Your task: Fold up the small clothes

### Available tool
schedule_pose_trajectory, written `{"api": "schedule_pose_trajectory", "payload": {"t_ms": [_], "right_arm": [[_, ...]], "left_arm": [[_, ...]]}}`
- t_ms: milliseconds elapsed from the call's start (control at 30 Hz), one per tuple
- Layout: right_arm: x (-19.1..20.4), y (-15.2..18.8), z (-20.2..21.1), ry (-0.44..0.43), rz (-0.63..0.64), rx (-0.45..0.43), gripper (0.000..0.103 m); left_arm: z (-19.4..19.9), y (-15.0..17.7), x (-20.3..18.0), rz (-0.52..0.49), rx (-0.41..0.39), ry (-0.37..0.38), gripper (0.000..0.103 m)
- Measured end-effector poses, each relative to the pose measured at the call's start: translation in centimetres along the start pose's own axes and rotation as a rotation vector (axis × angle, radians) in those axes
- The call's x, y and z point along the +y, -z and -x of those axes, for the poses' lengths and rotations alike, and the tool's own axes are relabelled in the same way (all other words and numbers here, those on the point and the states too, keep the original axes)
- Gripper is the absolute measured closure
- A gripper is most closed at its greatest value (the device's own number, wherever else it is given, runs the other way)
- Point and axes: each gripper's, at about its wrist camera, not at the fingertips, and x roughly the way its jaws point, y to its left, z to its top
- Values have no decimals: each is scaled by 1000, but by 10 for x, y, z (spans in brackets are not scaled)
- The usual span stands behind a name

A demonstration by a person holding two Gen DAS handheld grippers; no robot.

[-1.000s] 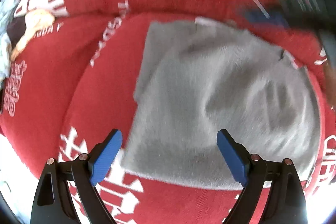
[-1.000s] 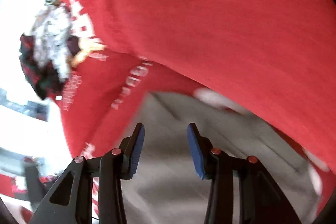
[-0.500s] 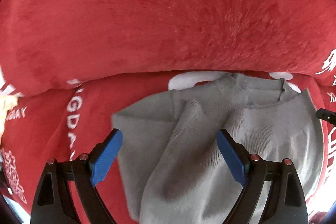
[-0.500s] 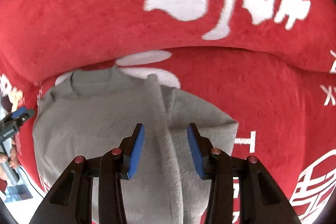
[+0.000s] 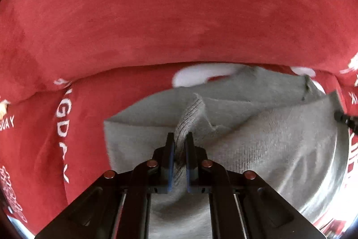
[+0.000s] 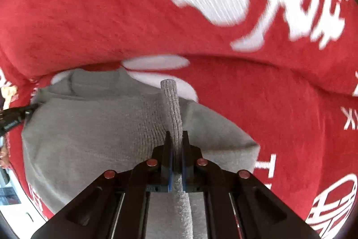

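Two grippers now pinch the grey sweater

Both sets of jaws, wide apart above the cloth half a second ago, have closed on ridges of the grey knit sweater (image 5: 257,133). The left gripper (image 5: 179,138) clamps a raised fold near the garment's left side, its blue pads pressed against ribbed knit that rises in a small peak between them. The right gripper (image 6: 176,136) squeezes a narrow rolled ridge that stands up and runs away from the jaws toward the neckline. Neither camera's framing has shifted much since then; only the jaws have changed, and the cloth has bunched where they bite.

The sweater (image 6: 100,138) lies spread on a red blanket (image 5: 156,26) with white printed lettering. Its neck opening lies at the far side, close to where the blanket rises in a thick roll. A sleeve or side panel is folded inward, leaving a straight edge on the left in the left wrist view. The knit is fine, mid-grey and softly wrinkled.

At the edge of each view the other gripper's dark tip touches the sweater's border.
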Motion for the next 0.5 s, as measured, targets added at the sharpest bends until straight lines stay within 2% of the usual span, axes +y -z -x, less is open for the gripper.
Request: {"api": "schedule_pose_trajectory", "payload": {"t_ms": [133,167,200,233,267,367,433,500], "right_arm": [[-3,2,-7,12,-32,-6,97],[-4,2,-7,18,-44,-5,91],[-5,2,-6,27,-54,-4,88],[-8,2,-4,31,-70,-3,79],[-11,3,-1,42,-89,1,75],[-10,11,28,102,-143,-47,75],[1,19,49,48,-169,-97,75],[20,28,56,-3,-175,-97,75]], "left_arm": [[3,-1,9,-21,-27,-12,93],[5,-1,11,-20,-36,-34,93],[8,-2,18,-5,-57,-91,93],[10,-3,28,18,-62,-109,93],[11,-3,38,41,-59,-100,93],[22,3,60,84,-37,-52,93],[33,9,62,58,-39,-3,93],[41,10,53,32,-35,81,93]]}}
